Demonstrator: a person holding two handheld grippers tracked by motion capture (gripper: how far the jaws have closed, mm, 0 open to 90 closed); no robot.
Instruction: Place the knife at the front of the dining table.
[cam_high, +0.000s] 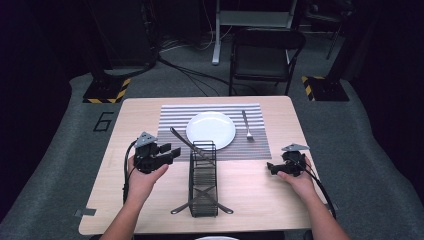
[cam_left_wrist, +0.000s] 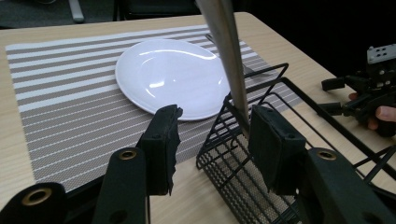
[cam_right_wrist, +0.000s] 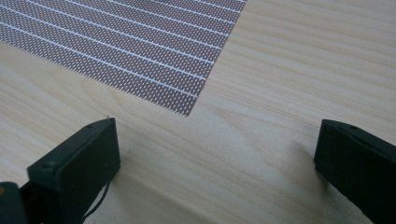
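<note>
Wire rack (cam_high: 203, 182) between both hand-held grippers.

Recording lab or studio: dark room, grey carpet (cam_high: 60, 125); hazard-striped stand bases (cam_high: 106, 92) at 10 and 2 o'clock; folding chair (cam_high: 265, 55), cables (cam_high: 195, 75) at 12.

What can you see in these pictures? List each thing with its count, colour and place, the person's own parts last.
Table: one, light wood, centre.
Placemat: one, grey-and-white striped, far half of table.
Plate: one, white, on placemat.
Fork: one, silver, on placemat, right of plate.
Wire rack: one, black, near centre.
Metal utensil: one, silver, leaning out of rack.
Folding chair: one, black, beyond table.
Left gripper: black, open.
Right gripper: black, open.
</note>
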